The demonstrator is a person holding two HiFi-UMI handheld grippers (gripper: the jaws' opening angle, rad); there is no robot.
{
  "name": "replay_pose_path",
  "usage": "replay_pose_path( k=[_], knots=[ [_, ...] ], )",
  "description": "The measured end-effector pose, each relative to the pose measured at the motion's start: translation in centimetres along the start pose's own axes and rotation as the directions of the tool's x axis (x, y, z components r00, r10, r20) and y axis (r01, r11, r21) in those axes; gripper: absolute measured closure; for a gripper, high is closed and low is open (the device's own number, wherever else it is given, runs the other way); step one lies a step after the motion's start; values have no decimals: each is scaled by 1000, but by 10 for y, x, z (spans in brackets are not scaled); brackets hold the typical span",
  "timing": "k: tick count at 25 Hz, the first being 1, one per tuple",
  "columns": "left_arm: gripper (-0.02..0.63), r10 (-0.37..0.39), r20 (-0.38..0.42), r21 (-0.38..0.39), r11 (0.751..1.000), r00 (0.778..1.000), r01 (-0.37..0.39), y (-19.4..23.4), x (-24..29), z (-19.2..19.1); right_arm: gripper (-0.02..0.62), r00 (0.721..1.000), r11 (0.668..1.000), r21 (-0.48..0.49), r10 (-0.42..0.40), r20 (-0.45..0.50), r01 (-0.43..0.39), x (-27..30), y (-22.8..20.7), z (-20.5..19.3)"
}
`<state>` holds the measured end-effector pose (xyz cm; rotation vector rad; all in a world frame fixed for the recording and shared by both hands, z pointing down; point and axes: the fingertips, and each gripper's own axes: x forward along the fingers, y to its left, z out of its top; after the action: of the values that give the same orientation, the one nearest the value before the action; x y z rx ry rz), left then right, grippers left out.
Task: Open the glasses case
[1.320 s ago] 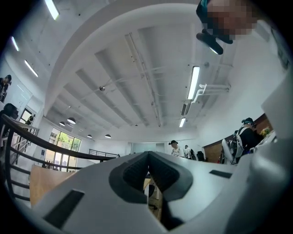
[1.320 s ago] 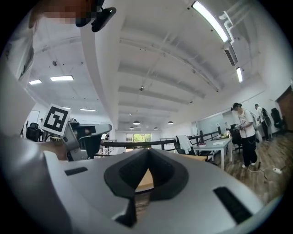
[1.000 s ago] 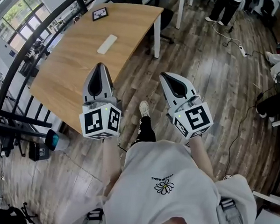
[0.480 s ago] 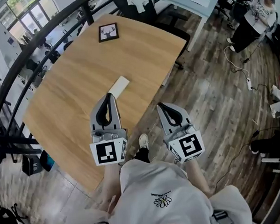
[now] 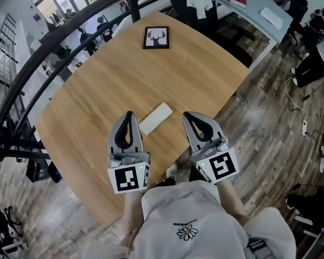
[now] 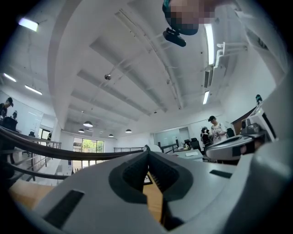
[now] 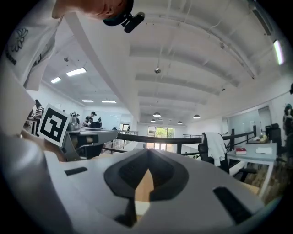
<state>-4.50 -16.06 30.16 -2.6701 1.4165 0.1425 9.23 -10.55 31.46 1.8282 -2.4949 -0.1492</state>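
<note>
A flat white glasses case [image 5: 155, 118] lies shut on the wooden table [image 5: 95, 86], near its front edge. In the head view my left gripper [image 5: 129, 115] hovers just left of the case and my right gripper [image 5: 187, 116] just right of it. Both point away from me, jaws shut with nothing between them. The left gripper view shows shut jaws [image 6: 147, 150] with tabletop behind them. The right gripper view shows shut jaws [image 7: 148, 150] and a pale sliver of the case [image 7: 141, 209] low between the jaw bases.
A framed deer picture [image 5: 156, 37] lies at the table's far side. A black railing [image 5: 49, 43] curves behind the table. Another desk [image 5: 256, 10] with a red book stands at the upper right. Cables run over the wooden floor [image 5: 296, 97] on the right.
I have walked up to the table: both grippers, earlier over the floor short of it, now reach over its front edge on either side of the case.
</note>
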Motion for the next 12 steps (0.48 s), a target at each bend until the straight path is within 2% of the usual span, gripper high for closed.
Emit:
replay_pose_path(
  k=[3, 7, 12],
  knots=[
    [588, 59, -26, -9, 998, 998, -59, 7, 4, -6, 589, 997, 996, 49, 69, 34, -70, 19, -8, 1],
    [586, 117, -72, -26, 993, 991, -119, 7, 14, -14, 589, 987, 987, 29, 154, 42, -155, 37, -22, 3],
    [574, 207, -78, -48, 976, 975, -211, 11, 18, -11, 589, 970, 970, 28, 240, 37, -242, 53, -34, 3]
  ],
)
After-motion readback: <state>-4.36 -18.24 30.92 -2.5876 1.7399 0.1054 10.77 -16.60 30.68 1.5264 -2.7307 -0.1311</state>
